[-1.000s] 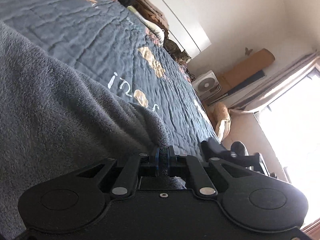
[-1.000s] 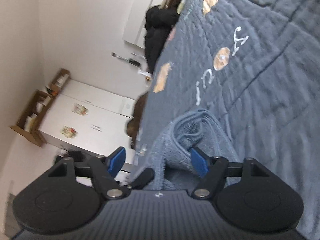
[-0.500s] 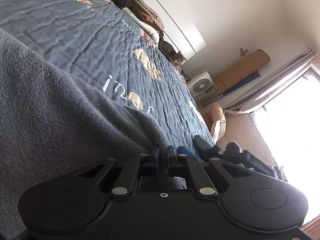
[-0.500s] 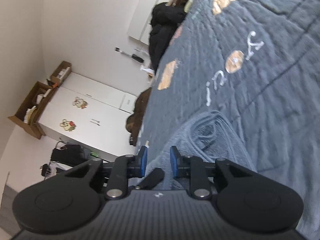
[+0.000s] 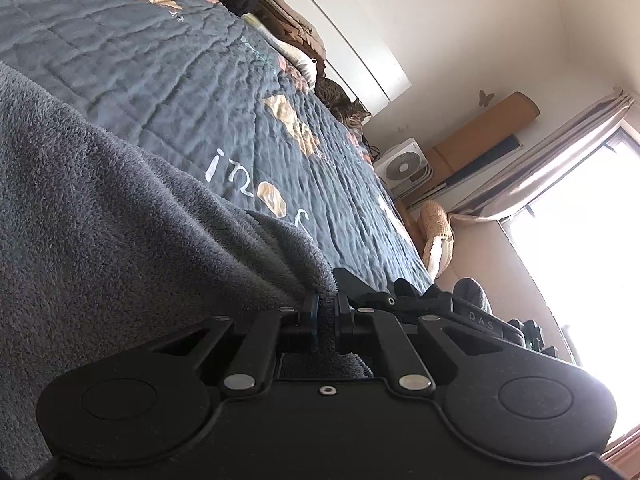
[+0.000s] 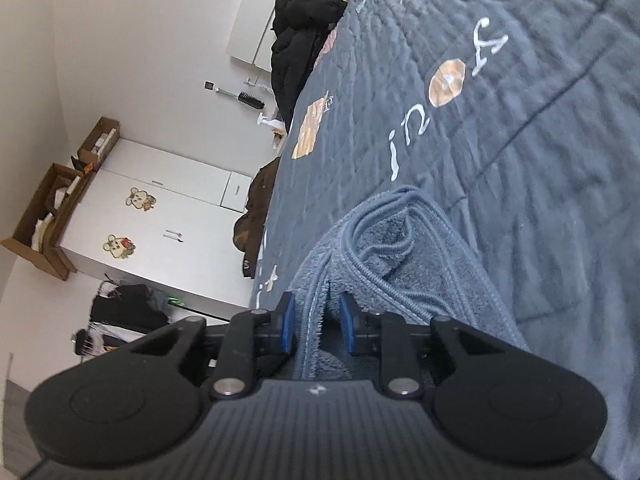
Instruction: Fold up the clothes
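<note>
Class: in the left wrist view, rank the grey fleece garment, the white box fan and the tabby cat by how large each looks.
1. grey fleece garment, though nearness to the camera inflates it.
2 and 3. white box fan and tabby cat look alike; no ranking.

Both views ride low and rolled sideways just above the quilt [image 5: 168, 64] — each looks forward along its own fingers, tilted slightly down. The left view faces across the quilt toward the window [image 5: 580, 240]; the right view faces across the quilt [image 6: 500, 140] toward the cupboard [image 6: 168, 216]. They share the quilt's "ino" lettering and the fleece [image 5: 100, 220] [image 6: 400, 264] — very near each lens.
</note>
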Available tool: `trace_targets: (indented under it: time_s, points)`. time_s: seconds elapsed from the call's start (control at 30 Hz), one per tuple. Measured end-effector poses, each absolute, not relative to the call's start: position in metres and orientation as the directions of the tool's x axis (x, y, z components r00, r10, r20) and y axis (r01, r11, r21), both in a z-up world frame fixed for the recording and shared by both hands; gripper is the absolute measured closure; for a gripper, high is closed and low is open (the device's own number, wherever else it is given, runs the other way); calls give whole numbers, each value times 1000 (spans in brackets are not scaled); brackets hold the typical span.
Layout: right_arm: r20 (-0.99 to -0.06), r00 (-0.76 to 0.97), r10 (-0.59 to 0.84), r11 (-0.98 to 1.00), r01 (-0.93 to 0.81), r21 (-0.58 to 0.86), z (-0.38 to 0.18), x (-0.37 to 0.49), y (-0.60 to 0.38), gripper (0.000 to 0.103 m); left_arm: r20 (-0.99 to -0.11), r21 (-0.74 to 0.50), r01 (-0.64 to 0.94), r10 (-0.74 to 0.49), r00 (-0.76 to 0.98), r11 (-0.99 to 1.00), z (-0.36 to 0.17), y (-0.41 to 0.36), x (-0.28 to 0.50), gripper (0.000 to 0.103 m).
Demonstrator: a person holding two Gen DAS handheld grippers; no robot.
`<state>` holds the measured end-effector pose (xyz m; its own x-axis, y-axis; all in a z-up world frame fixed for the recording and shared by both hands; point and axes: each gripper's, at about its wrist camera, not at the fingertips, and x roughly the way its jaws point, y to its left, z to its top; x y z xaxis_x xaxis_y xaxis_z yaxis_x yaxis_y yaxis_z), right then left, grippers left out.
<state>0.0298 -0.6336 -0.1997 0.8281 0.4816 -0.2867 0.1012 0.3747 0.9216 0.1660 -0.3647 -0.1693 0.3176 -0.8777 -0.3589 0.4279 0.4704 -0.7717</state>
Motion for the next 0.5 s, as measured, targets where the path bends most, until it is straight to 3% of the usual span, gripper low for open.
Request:
trace_targets:
  time_s: [0.03, 0.07, 0.5]
  points:
    - [-287, 829, 480, 374, 103, 922, -200, 30, -633, 85, -360, -769, 430, -877, 319, 473, -169, -365, 166, 96]
    - [-294, 831, 472, 381, 109, 918, -200, 30, -633, 100, -361, -767, 432, -876, 320, 474, -169, -364, 165, 96]
    - [-251, 879, 406, 401, 76, 913, -173, 13, -651, 101, -354, -750, 463, -878, 321, 472, -164, -368, 160, 96]
